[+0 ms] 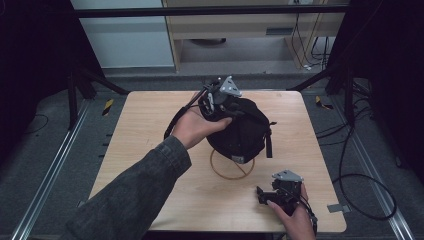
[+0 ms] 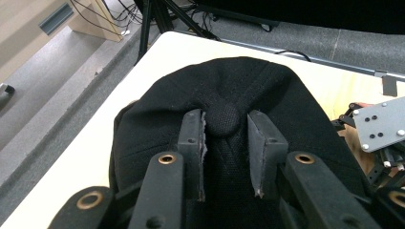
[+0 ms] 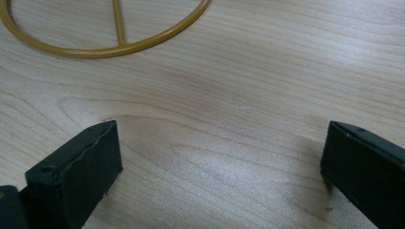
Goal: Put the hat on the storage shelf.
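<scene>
Black fabric sits between the jaws of your left gripper (image 1: 220, 100): you have them pinched on the top of the black cap (image 1: 240, 131), one pad (image 2: 192, 143) on each side of the round button (image 2: 223, 118) at its crown, as the left gripper view shows. Your left hand (image 1: 196, 125) reaches in across the worktop (image 1: 150, 150) from the near left corner, the grey sleeve (image 1: 135, 195) trailing behind it, and wraps the gripper from the left side of the cap. The cap stands a little right of the worktop's middle, nearer the far edge than the near one, raised over a yellow wire ring (image 1: 231, 167) that lies flat on the wood. The ring's near arc pokes out from under the cap towards you; whether the cap rests on a post above that ring you cannot tell from here. A black strap (image 1: 268, 142) hangs down the cap's right side.

Further right, your right gripper (image 1: 267, 192) rests low near the worktop's near right corner, well apart from the cap, in your right hand (image 1: 295, 217). Its jaws stand wide apart with bare wood between them in the right gripper view, and the ring (image 3: 110, 36) lies ahead of them, untouched.
</scene>
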Motion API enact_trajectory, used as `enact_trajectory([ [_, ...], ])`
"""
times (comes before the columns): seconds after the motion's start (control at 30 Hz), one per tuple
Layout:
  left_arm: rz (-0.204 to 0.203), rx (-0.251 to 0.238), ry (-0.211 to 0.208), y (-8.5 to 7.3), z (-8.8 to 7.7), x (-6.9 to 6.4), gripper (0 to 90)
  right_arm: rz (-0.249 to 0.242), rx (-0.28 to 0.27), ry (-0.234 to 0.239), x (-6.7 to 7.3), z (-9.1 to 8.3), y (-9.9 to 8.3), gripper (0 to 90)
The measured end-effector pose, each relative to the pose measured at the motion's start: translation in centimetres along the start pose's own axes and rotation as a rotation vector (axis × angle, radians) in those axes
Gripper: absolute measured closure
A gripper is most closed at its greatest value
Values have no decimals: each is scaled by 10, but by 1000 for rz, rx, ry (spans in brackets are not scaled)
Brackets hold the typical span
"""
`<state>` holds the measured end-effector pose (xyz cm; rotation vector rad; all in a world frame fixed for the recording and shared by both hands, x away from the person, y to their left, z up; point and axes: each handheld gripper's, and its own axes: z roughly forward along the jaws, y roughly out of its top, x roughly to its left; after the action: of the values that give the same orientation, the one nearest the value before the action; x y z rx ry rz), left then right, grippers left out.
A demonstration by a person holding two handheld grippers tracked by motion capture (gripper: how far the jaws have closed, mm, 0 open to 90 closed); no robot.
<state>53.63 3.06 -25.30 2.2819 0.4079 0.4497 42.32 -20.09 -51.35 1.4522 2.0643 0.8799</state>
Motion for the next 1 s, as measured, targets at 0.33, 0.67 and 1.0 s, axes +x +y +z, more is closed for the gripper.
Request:
enact_trajectory([
  [0.33, 7, -4, -2, -2, 1, -1, 683, 1, 0, -1, 0, 0, 0, 4],
  [0.67, 0, -3, 0, -6, 4, 0, 632, -1, -1, -1, 0, 0, 0, 4],
  [1.0, -10, -23, 9, -12, 2, 1, 548, -1, -1, -1, 0, 0, 0, 4],
])
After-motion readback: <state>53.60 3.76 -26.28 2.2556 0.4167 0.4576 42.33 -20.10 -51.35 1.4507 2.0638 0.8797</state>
